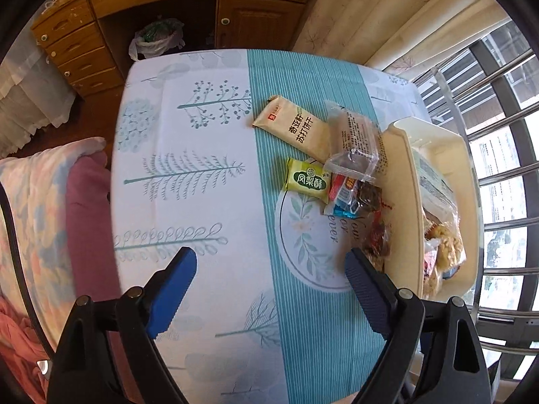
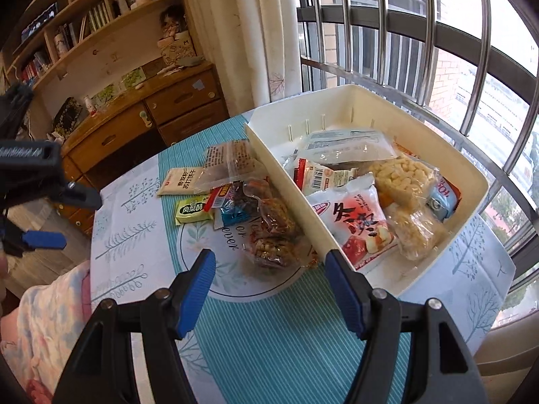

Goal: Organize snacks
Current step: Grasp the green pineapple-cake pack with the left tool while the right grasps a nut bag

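Left wrist view: left tool (image 1: 271,262) tilted steeply down over the surface (image 1: 209,202), blue pads apart, nothing between; loose snacks (image 1: 340,175) just beside the bin (image 1: 401,155), whose contents are partly cut off.
Right wrist view: right tool (image 2: 269,266) angled down, pads apart and empty, near the bin (image 2: 279,165) wall; snack bags (image 2: 363,208) inside the bin; window bars (image 2: 421,27) behind it.

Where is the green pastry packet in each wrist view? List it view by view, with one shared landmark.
Left wrist: the green packet lies at centre, on the teal stripe, left of the snack pile, above the open left gripper.
Right wrist: the green packet lies left of centre, at the pile's left edge, above the open right gripper.
Shared landmark: the beige cracker packet, just beyond it in both views.
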Demonstrator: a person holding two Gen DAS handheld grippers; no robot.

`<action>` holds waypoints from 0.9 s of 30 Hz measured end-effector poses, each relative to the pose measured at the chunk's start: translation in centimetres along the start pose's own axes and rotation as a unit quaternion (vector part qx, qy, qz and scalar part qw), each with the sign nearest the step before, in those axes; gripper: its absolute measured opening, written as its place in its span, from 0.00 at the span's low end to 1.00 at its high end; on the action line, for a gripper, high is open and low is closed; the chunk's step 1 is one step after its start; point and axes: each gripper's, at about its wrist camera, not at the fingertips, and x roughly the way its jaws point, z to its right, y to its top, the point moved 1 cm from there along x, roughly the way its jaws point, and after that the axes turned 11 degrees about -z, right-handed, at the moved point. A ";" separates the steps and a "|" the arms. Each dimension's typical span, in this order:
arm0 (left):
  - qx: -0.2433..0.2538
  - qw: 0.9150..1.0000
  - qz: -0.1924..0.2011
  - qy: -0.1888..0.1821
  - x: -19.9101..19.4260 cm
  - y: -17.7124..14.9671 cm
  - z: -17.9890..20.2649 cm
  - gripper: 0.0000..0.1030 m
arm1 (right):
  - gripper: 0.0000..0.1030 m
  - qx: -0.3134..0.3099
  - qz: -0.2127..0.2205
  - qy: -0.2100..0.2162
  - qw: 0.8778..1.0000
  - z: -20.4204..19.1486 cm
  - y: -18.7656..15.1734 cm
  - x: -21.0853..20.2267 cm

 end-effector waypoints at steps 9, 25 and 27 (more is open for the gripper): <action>0.019 0.999 -0.013 0.025 6.7 4.1 2.1 0.86 | 0.66 -0.064 0.020 -0.041 0.997 -2.5 -1.3 4.5; 0.064 0.995 -0.013 0.073 12.8 7.1 4.2 0.86 | 0.66 -0.085 0.008 -0.058 0.995 -2.5 -1.3 8.4; 0.063 0.995 -0.012 0.071 12.9 7.3 4.3 0.86 | 0.66 -0.087 0.005 -0.060 0.994 -2.6 -1.2 8.7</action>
